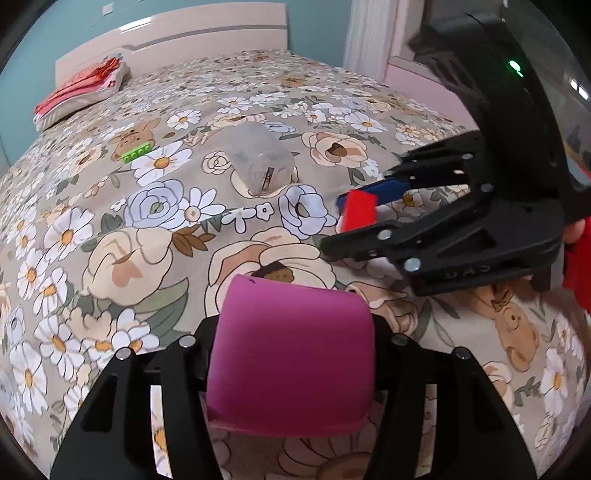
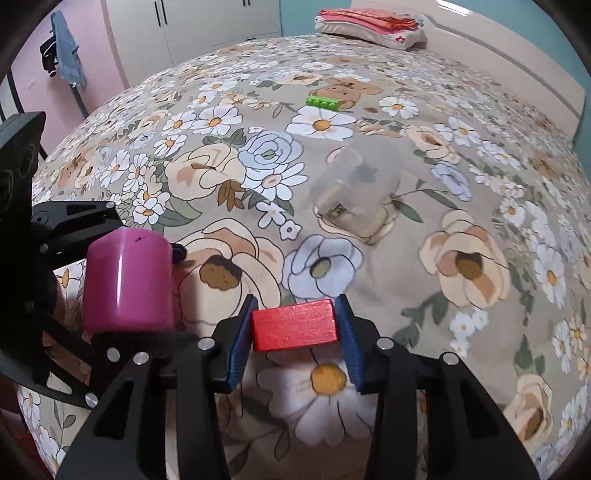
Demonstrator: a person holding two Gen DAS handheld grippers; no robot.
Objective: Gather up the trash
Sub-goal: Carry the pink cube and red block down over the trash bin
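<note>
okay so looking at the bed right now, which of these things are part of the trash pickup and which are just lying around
Part of the job:
- magenta cup, between the left gripper's fingers
- red block, clamped in the right gripper
- clear plastic jar, lying loose
- green brick, lying loose

Just lying about:
- folded bedding near the headboard
- floral bedspread

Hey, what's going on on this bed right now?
A person is picking items off the flowered bedspread with two tools. The left hand-held gripper grips a magenta cup, and the right hand-held gripper clamps a red block. A clear plastic container and a green toy brick lie farther up the bed.
</note>
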